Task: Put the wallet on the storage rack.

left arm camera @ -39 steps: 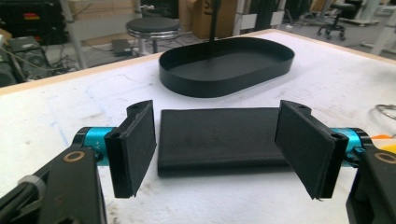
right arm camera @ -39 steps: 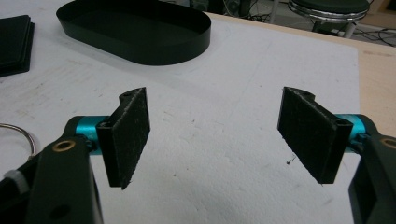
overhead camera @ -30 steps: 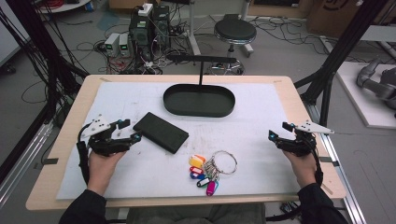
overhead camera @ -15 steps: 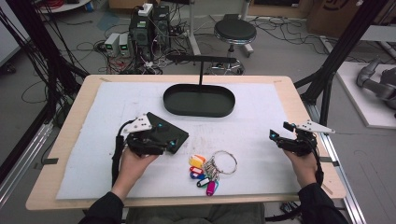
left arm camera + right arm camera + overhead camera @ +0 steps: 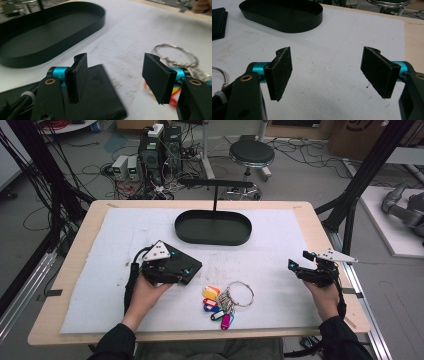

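Hovering with jaws apart and just closing, the left gripper (image 5: 175, 268) sits over the flat black textured wallet (image 5: 100, 100), whose corner lies under one jaw, not between them.

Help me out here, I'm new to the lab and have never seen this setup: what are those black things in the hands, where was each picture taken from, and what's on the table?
No robot here: a person holds a hand-operated claw in each hand. The high view looks down from above: the left claw hovers over a black wallet, and the right claw waits over bare white mat. The other two pictures come from small cameras riding on each claw, looking along its two black jaws.

On the mat lie the wallet, a key ring with coloured tags and, farther back, a black oval tray.

In the left gripper view, the jaws have just been closing a little but stand apart, one above the wallet's corner, nothing pinched yet. In the right gripper view, the jaws stand wide open and hold nothing.
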The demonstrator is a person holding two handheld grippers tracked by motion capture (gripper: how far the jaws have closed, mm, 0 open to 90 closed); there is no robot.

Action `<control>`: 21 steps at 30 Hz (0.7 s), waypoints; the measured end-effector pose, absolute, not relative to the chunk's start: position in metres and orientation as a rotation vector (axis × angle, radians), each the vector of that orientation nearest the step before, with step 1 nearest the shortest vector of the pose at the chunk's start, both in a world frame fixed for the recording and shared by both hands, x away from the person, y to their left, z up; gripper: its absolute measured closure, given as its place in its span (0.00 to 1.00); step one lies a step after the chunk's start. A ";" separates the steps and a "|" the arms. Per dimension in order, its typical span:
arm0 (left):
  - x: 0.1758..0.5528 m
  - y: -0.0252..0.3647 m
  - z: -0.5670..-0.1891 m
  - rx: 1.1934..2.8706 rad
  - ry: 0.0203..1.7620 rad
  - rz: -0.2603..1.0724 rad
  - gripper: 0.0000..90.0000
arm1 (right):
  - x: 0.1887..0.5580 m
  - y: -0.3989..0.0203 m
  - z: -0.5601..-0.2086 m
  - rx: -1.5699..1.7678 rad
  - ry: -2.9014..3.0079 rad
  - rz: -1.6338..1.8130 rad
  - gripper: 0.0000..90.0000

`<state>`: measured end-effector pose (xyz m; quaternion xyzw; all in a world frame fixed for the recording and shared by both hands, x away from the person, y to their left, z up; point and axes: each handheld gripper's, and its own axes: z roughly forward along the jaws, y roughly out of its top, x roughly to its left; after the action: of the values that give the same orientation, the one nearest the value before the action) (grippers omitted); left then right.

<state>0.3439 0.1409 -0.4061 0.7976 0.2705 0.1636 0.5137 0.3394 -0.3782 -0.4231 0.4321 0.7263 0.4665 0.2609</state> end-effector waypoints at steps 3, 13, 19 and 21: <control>0.346 0.155 -0.406 1.909 0.685 0.440 0.42 | 0.339 -0.377 -0.423 1.169 1.964 1.265 0.29; 0.366 0.229 -0.410 1.788 0.902 0.516 0.48 | 0.339 -0.378 -0.423 1.172 1.961 1.264 0.29; 0.382 0.247 -0.425 1.795 0.994 0.442 0.55 | 0.339 -0.376 -0.423 1.164 1.966 1.258 0.29; 0.386 0.250 -0.430 1.811 1.015 0.423 0.57 | 0.338 -0.376 -0.423 1.161 1.970 1.257 0.29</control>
<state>0.3856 0.2497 -0.4305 0.7453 0.4179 0.1740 0.4895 0.3385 -0.3757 -0.4228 0.4292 0.7286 0.4647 0.2629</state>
